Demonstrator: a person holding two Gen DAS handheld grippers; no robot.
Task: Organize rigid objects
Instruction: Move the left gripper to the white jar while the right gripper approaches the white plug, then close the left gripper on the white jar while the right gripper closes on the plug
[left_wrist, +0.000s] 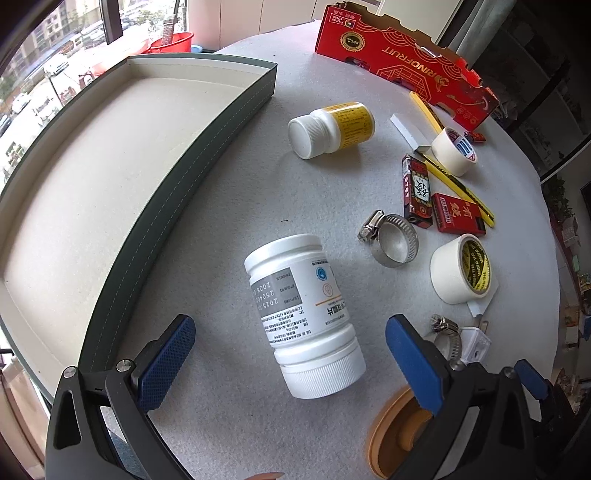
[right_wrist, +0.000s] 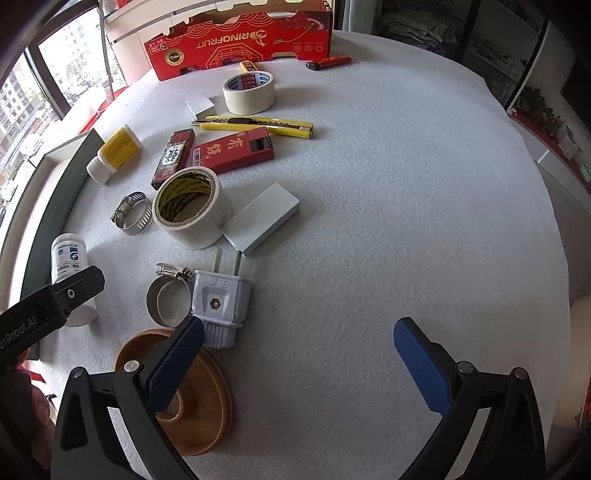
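A large white bottle (left_wrist: 303, 314) lies on the felt table, cap toward me, between the open fingers of my left gripper (left_wrist: 290, 343); it touches neither pad. It also shows in the right wrist view (right_wrist: 70, 258), partly behind the left gripper's body. An empty green tray (left_wrist: 92, 184) with a cream floor lies to the left. A smaller yellow-label bottle (left_wrist: 332, 127) lies further out. My right gripper (right_wrist: 299, 363) is open and empty over bare felt, its left finger above a brown disc (right_wrist: 195, 398).
Scattered on the table: two hose clamps (right_wrist: 133, 214) (right_wrist: 168, 295), a white plug (right_wrist: 221, 301), two tape rolls (right_wrist: 188, 205) (right_wrist: 249, 92), a white box (right_wrist: 264, 218), red boxes (right_wrist: 236, 149), yellow cutters (right_wrist: 258, 123), a lighter (right_wrist: 328, 62). A red carton (right_wrist: 240, 40) stands at the back.
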